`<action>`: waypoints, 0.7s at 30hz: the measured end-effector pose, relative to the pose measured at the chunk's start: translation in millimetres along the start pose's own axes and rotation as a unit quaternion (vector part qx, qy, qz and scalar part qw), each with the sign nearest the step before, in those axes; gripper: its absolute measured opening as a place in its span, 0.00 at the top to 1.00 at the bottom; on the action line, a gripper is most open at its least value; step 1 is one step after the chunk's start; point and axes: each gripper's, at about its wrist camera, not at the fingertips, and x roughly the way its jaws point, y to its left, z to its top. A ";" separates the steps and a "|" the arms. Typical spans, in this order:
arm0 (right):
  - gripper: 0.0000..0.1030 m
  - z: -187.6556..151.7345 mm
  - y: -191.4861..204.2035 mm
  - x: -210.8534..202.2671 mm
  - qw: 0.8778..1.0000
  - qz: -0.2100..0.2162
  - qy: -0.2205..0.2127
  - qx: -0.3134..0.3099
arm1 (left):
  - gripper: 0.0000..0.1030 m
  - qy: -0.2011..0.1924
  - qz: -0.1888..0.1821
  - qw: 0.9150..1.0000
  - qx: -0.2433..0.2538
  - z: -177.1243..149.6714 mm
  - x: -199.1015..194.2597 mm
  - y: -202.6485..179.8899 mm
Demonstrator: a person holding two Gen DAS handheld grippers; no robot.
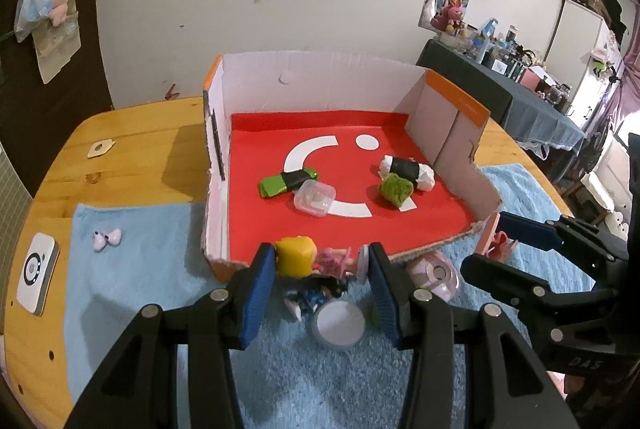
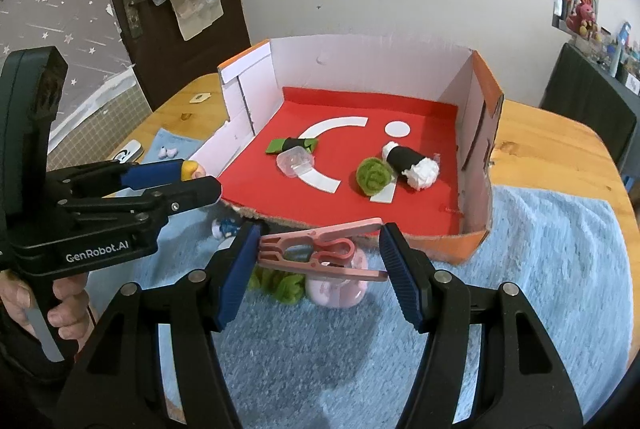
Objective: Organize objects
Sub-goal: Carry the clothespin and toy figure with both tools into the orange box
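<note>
My left gripper [image 1: 322, 261] is shut on a blonde doll figure [image 1: 308, 257] and holds it above the blue towel [image 1: 132, 269], just before the open front of the red-floored cardboard box [image 1: 400, 225]. My right gripper [image 2: 318, 249] is shut on a pink clothes peg [image 2: 320, 249], held lengthwise between its pads, also at the box front [image 2: 472, 241]. Inside the box lie a green roll [image 1: 286, 181], a clear plastic case [image 1: 314, 197], a green felt ball [image 1: 396, 189] and a black-and-white roll [image 1: 406, 171].
On the towel below the grippers lie a small blue figure [image 1: 310, 299], a white round lid [image 1: 340, 325], a pink round case [image 1: 434, 275] and green felt [image 2: 276, 283]. A pink bow [image 1: 106, 239] and a white device [image 1: 36, 273] lie left on the wooden table [image 1: 132, 145].
</note>
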 end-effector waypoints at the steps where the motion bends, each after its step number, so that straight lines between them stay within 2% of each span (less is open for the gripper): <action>1: 0.41 0.2 -0.1 0.1 1.000 0.000 0.000 0.000 | 0.52 0.001 -0.001 1.000 -0.001 2.0 1.9 0.0; 21: 0.41 33.7 -20.4 34.0 1.000 -0.004 0.017 0.005 | 0.52 0.026 -0.007 1.000 -0.004 25.4 38.3 8.2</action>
